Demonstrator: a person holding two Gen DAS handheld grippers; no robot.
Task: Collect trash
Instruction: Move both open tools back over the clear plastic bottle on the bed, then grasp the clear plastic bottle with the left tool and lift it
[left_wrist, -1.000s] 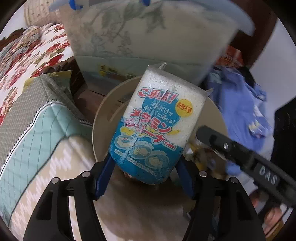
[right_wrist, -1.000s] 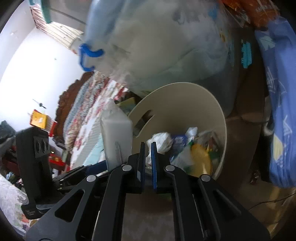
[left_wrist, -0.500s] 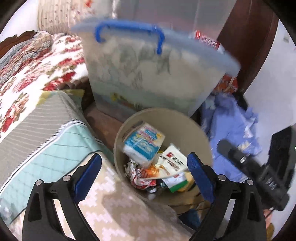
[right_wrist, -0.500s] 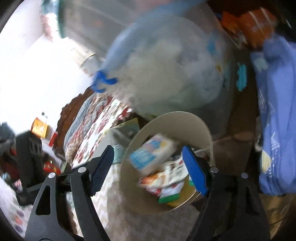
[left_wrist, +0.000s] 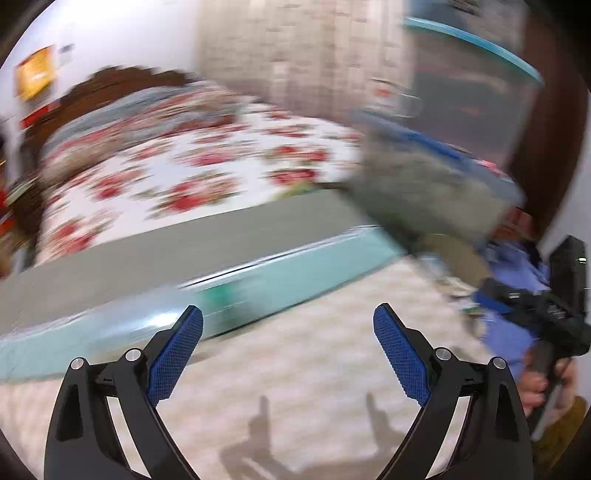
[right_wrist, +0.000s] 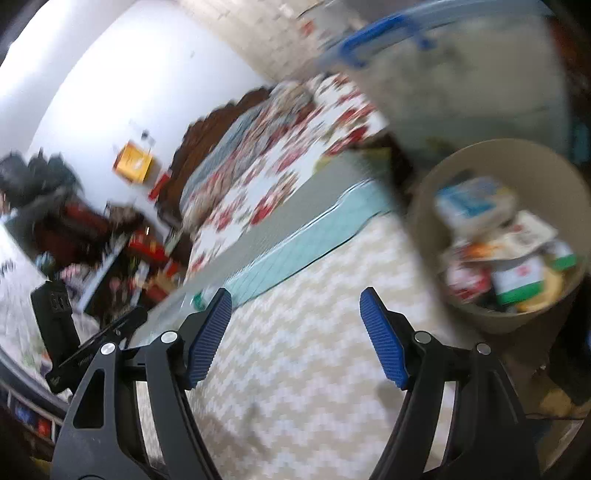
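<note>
Both tools stand released, and nothing lies between the pads of either. The left tool (left_wrist: 288, 350) hangs over the pale zigzag-patterned cover (left_wrist: 314, 376) near the bed's foot edge, its blue pads spread wide; its jaws have just been opening and are empty now. The right tool (right_wrist: 295, 332) is also open over the same cover, and its jaws have just been opening as well, though they stand a little narrower than the left's. The trash (right_wrist: 506, 251) lies in the beige bin (right_wrist: 480, 317), which stands off the bed's edge at the right of the right wrist view, below a clear storage box with a blue handle (right_wrist: 384, 40): a blue-and-white packet on top, wrappers and a green-and-white pack under it. The bin sits close against the bed, probably so that items lifted off the bedding need only a short carry to it. With the tools empty and wide, the drop looks done, and the spread jaws suit reaching for a next piece. Further up the bed lie a teal and grey blanket (left_wrist: 258, 291) and a floral quilt (left_wrist: 207, 173); blur hides whether any trash remains on them. A hand (left_wrist: 535, 387) holding the right tool shows at the right edge of the left wrist view.
</note>
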